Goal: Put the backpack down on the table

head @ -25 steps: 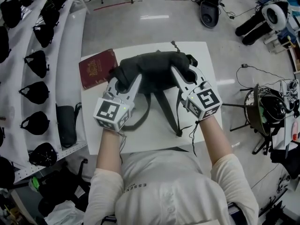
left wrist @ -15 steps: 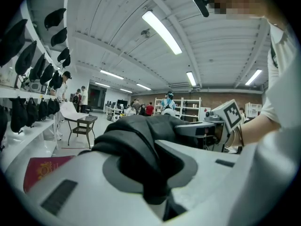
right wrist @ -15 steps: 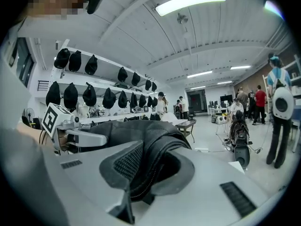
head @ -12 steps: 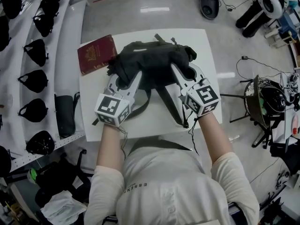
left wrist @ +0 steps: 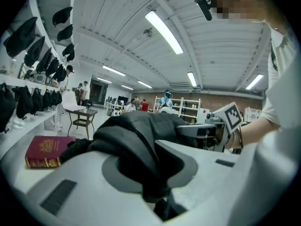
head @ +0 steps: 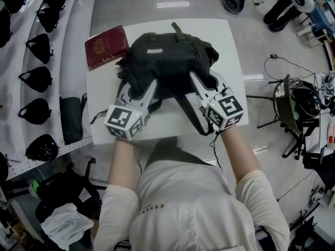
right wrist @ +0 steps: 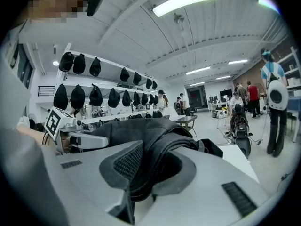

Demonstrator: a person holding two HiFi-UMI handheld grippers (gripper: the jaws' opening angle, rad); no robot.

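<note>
White table (head: 233, 41) in a workshop, black backpack (head: 167, 61) at its middle, handle end pointing away from the person, straps trailing back, left gripper (head: 138, 90) and right gripper (head: 204, 82) each clamped on its near edge.

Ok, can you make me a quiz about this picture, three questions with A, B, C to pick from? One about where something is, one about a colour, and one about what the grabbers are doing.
1. Where is the red book?
A. On the floor
B. On the white table, left of the backpack in the head view
C. On top of the backpack

2. What colour is the backpack?
A. Black
B. Yellow
C. Blue

3. What are the left gripper and the right gripper doing?
A. Both open, away from the backpack
B. Only the left one holds it
C. Both shut on the backpack

Answers:
1 B: the book lies at the table's far left corner.
2 A: its fabric is black all over.
3 C: each gripper view shows black fabric pinched between the jaws.
</note>
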